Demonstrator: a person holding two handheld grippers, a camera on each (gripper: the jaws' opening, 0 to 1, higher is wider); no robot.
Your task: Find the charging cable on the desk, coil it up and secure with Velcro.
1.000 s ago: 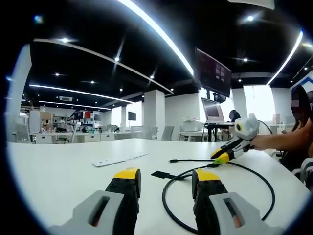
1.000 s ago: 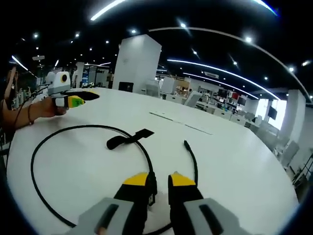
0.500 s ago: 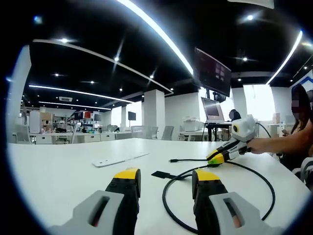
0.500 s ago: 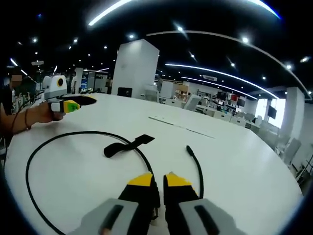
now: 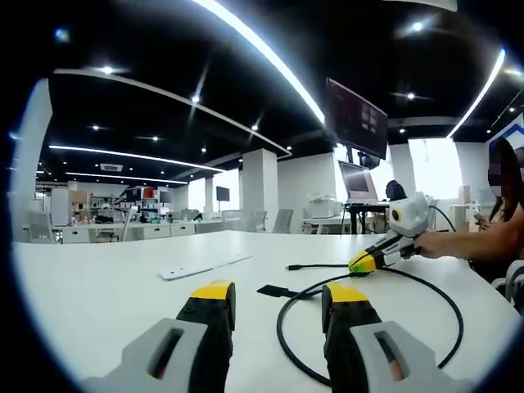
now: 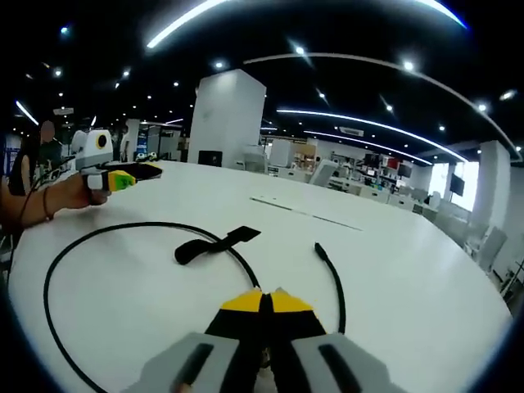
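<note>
A black charging cable (image 5: 446, 315) lies in a wide loop on the white desk (image 5: 98, 303). Its plug end (image 5: 292, 267) points left. A black Velcro strap (image 5: 274, 291) sits on the cable at the loop's left side. My left gripper (image 5: 278, 304) is open, its jaws standing either side of the strap and loop, short of them. My right gripper (image 5: 360, 264), held in a hand, has its tip on the cable. In the right gripper view the right gripper (image 6: 264, 296) is shut on the cable (image 6: 57, 254), with the strap (image 6: 209, 244) and plug end (image 6: 321, 250) ahead. The left gripper (image 6: 127, 173) shows far left.
A flat white strip (image 5: 201, 266) lies on the desk beyond the cable, also seen as the strip (image 6: 303, 211). A laptop on a stand (image 5: 356, 184) and a hanging screen (image 5: 356, 123) are at the back. A person's forearm (image 5: 471, 239) reaches in from the right.
My right gripper's jaws have closed together on the cable. The left gripper has stayed open and still.
</note>
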